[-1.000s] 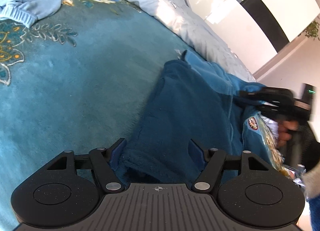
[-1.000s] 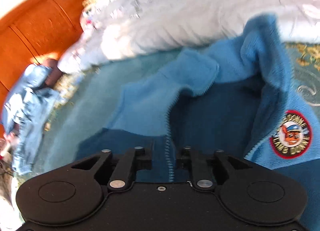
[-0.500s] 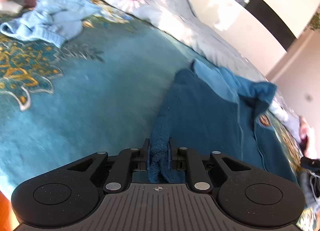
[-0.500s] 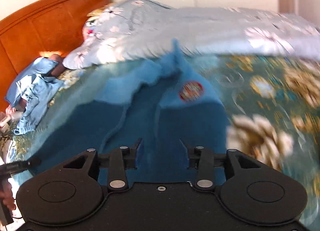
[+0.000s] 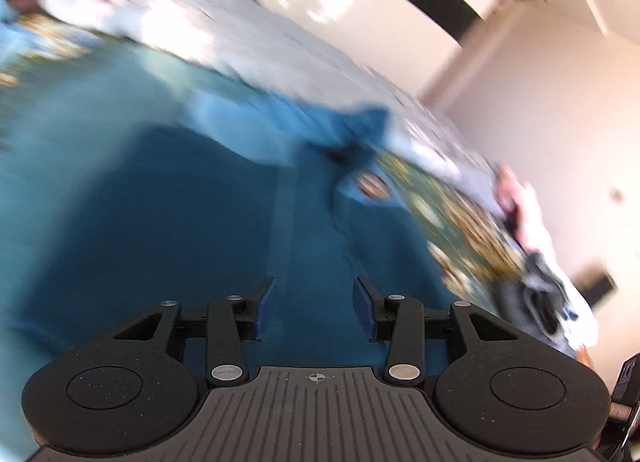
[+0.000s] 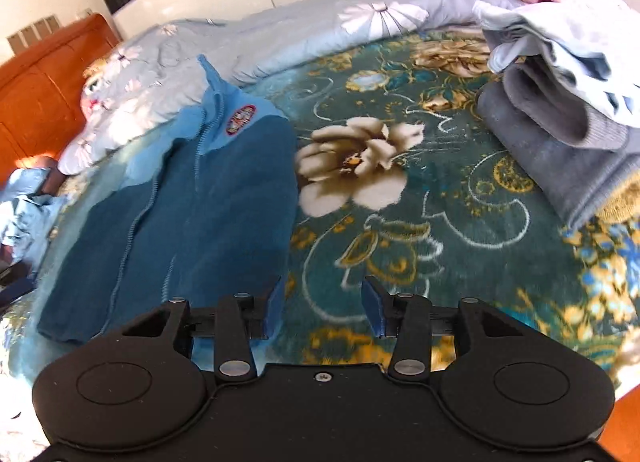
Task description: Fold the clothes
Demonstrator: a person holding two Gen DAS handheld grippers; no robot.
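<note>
Here, left gripper above the jacket, jaws opening, nothing between; right gripper likewise opening, jacket left of its fingers.

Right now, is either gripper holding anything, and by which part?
Nothing is held. The left gripper is opening above the blue fleece jacket, empty; the right gripper is opening over the floral blanket, also empty.

A bedroom in a home. A bed spread with a teal floral blanket meets an orange wooden headboard; a pale blue daisy-print quilt lies bunched along the far edge, and clothes are piled on the blanket.
</note>
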